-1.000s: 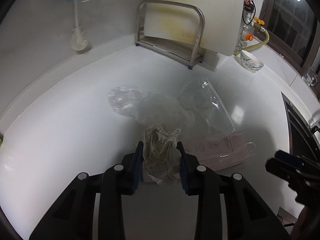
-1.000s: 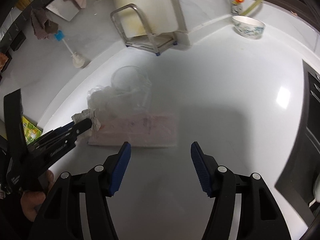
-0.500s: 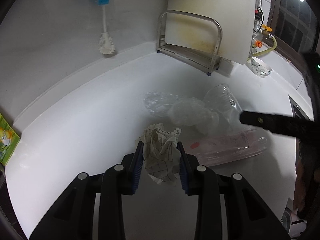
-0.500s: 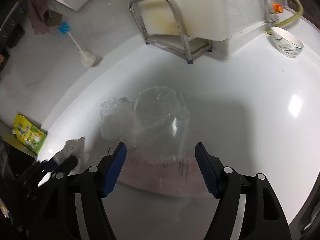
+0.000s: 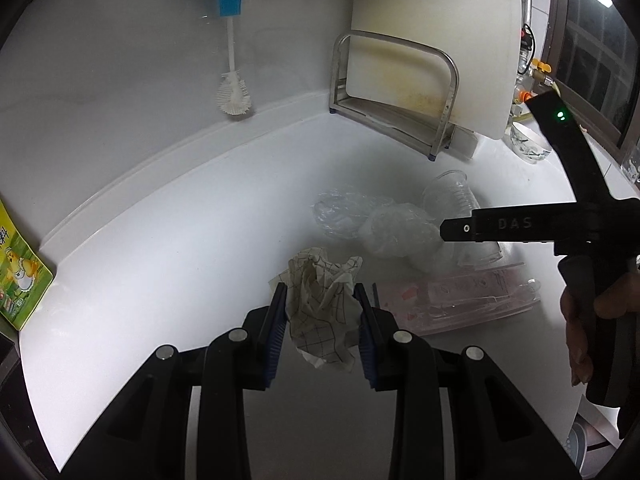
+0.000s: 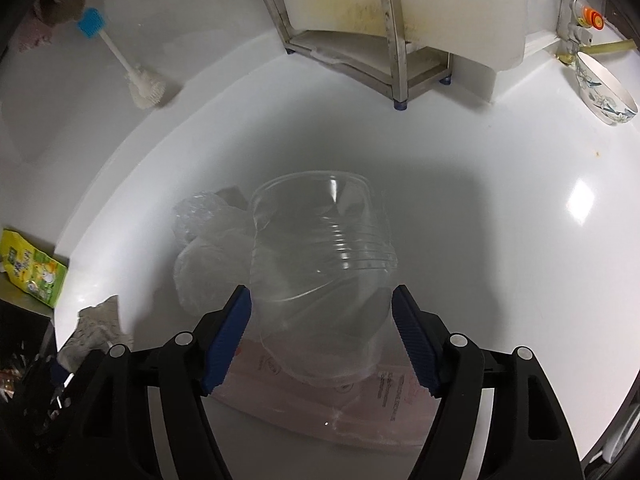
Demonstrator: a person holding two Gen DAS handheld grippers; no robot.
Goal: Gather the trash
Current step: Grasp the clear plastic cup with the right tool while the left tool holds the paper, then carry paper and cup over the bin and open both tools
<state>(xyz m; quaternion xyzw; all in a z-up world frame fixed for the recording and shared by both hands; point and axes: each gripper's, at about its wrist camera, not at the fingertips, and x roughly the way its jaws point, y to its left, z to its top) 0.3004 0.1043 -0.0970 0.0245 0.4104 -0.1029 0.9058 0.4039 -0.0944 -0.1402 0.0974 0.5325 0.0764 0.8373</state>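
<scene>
A crumpled checked paper sits between the blue pads of my left gripper, which is shut on it just above the white counter. A clear plastic cup lies on its side on a flat pink packet. My right gripper hangs over the cup, open wide, its pads on either side of the cup's lower part without pressing it. Left of the cup lies crumpled clear plastic film. In the left wrist view the right gripper's black finger crosses over the cup and the film.
A steel rack holding a white cutting board stands at the back wall. A blue-handled brush leans on the wall at left. A patterned bowl sits at back right, a green packet at the left edge.
My right gripper has swept left and forward over the pink packet until the clear cup lies between its fingers, and its jaws have widened. The left gripper has drawn back a little with the paper.
</scene>
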